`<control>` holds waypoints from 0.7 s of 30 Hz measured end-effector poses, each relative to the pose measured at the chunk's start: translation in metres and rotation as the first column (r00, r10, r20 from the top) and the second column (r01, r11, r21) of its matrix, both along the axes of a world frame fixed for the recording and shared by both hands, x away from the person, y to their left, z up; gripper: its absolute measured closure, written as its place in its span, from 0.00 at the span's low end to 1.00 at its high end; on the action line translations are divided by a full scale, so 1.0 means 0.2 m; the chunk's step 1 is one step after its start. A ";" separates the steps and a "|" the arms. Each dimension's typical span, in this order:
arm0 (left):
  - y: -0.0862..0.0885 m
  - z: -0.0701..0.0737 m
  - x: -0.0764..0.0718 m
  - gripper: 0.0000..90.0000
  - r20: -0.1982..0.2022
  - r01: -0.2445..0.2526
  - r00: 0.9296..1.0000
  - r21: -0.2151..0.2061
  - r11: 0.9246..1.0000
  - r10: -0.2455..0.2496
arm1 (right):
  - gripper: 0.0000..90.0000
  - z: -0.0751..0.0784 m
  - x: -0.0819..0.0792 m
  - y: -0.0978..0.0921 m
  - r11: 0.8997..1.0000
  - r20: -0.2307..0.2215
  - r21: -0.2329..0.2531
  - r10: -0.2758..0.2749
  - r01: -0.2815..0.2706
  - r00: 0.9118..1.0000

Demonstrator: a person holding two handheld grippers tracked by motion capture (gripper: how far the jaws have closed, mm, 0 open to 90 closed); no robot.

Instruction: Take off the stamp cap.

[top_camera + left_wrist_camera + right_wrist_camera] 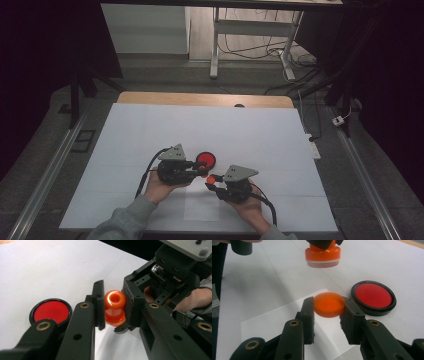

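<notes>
Left gripper view, frame centre: left gripper (113, 308) clamps the unlabelled orange stamp (114, 307), while right gripper (329, 315) pinches its orange cap (329, 304).

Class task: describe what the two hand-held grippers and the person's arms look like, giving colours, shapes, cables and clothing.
Both the left gripper and the right gripper are black, blocky tools, each topped by a grey three-cornered plate. Their flat black jaws have brass-coloured pivot pins and small holes. A black cable trails from each. The person wears grey sleeves.
</notes>
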State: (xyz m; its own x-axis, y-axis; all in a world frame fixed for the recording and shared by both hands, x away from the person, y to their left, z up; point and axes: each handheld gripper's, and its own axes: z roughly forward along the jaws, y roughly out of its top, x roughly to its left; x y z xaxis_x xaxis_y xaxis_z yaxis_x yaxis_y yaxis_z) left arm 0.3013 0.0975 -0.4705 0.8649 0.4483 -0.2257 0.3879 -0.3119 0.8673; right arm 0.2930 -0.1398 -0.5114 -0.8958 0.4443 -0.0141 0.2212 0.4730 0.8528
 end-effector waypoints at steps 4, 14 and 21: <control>0.00 0.00 0.00 0.81 -0.001 -0.002 1.000 -0.001 1.000 0.002 | 0.72 0.00 0.00 -0.01 1.000 -0.001 0.002 -0.013 0.013 1.000; 0.01 0.00 0.00 0.81 -0.001 -0.010 1.000 0.004 1.000 0.010 | 0.72 0.00 0.01 -0.05 0.999 0.004 0.018 -0.039 0.039 0.999; 0.01 0.00 0.01 0.81 0.002 -0.015 1.000 0.011 1.000 0.015 | 0.72 0.01 0.02 -0.11 0.998 0.006 0.014 -0.067 0.067 0.998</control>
